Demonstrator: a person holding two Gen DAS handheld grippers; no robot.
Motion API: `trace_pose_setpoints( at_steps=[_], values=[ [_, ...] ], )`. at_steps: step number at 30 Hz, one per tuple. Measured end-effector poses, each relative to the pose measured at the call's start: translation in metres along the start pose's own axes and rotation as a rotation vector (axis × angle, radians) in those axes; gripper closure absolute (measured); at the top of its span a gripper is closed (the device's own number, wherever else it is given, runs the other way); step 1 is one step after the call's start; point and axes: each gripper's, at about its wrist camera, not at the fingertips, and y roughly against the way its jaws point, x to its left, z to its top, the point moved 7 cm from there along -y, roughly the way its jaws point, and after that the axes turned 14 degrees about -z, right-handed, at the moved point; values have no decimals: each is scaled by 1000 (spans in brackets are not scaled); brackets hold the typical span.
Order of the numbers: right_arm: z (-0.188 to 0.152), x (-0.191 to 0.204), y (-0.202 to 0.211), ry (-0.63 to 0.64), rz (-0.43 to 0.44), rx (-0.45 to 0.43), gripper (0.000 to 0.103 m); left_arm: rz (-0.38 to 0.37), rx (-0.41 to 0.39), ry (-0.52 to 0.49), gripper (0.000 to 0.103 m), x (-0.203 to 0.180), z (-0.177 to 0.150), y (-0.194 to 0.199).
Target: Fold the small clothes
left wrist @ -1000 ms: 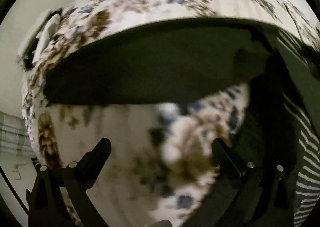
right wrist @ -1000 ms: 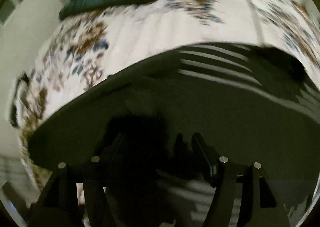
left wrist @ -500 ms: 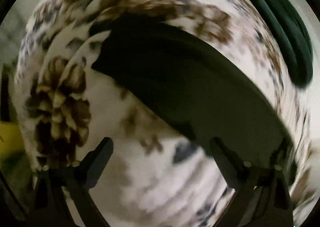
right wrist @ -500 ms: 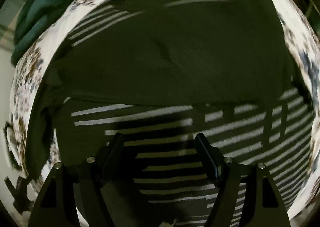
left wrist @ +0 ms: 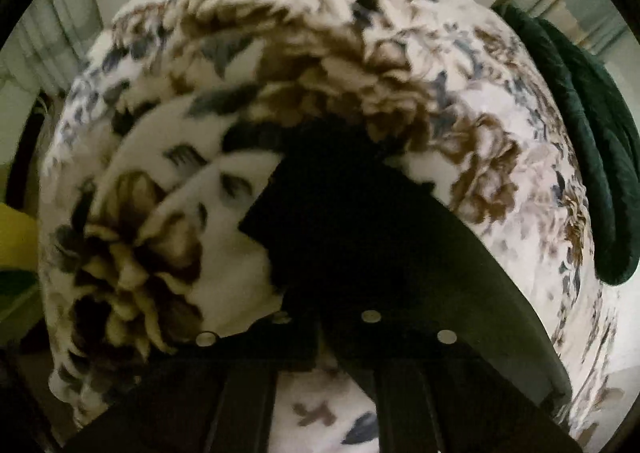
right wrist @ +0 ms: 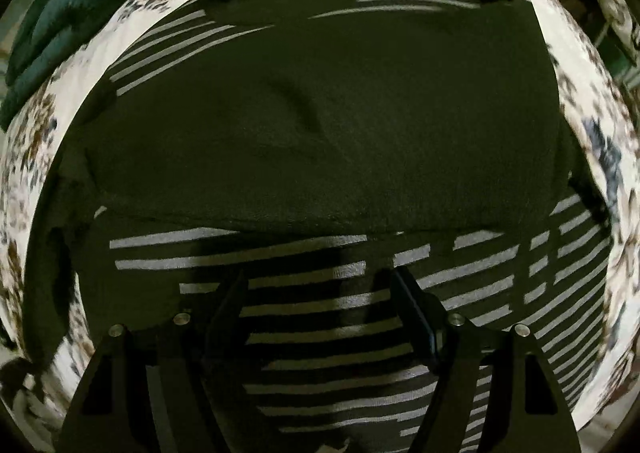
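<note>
Pinching dark knit garment (left wrist: 360, 237), left gripper (left wrist: 320, 317); right gripper (right wrist: 320, 293) spread above stripes.

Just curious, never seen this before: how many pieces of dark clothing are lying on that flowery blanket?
2, possibly more hidden. The striped dark garment lies spread under the right gripper; a folded green piece sits at the floral blanket edge.

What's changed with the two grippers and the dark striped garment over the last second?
The left gripper has closed: its fingers stood wide apart half a second ago and now meet on the edge of the dark garment, pinching it. The right gripper stays open above the striped part of the garment, its view barely shifted in the last half second. The floral blanket and green cushion are unchanged.
</note>
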Motion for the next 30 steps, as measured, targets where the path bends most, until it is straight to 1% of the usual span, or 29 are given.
trace_pose_setpoints(
  at_steps=[2, 4, 6, 8, 11, 13, 15, 17, 18, 20, 22, 23, 24, 25, 26, 28, 30],
  values=[
    [-2, -5, 4, 9, 5, -10, 28, 13, -29, -39, 100, -9, 1, 11],
    [-5, -12, 7, 14, 8, -16, 28, 26, -74, -107, 100, -26, 3, 27],
    [-5, -21, 10, 8, 15, -21, 28, 26, -120, -181, 100, -47, 4, 45],
    [-4, -34, 14, -7, 28, -23, 28, 13, -156, -261, 100, -76, 7, 59],
    [-3, -59, 19, -41, 54, -20, 28, -39, -196, -388, 100, -129, 1, 85],
    [3, -63, 26, -71, 78, -12, 28, -83, -212, -495, 100, -174, -12, 97],
    [4, -80, 29, -110, 104, 0, 28, -136, -224, -595, 101, -218, -33, 111],
    [5, -103, 32, -149, 123, 3, 28, -194, -212, -698, 101, -267, -66, 118],
    [7, -108, 31, -162, 127, 3, 28, -229, -194, -742, 101, -290, -87, 119],
    [9, -133, 33, -203, 137, 4, 28, -300, -145, -838, 101, -334, -136, 120],
    [14, -145, 31, -234, 137, 4, 28, -368, -81, -931, 101, -373, -196, 117],
    [14, -162, 31, -256, 135, 5, 28, -396, -51, -967, 101, -388, -223, 116],
    [18, -168, 29, -271, 134, 6, 28, -425, -17, -1004, 101, -402, -254, 115],
    [18, -182, 28, -289, 131, 6, 28, -458, 27, -1045, 101, -417, -289, 114],
    [18, -191, 26, -300, 126, 8, 28, -482, 60, -1076, 101, -427, -318, 113],
    [17, -219, 23, -327, 117, 12, 28, -526, 126, -1160, 101, -443, -382, 115],
    [14, -245, 17, -349, 103, 22, 28, -556, 176, -1231, 101, -451, -431, 116]
  ],
)
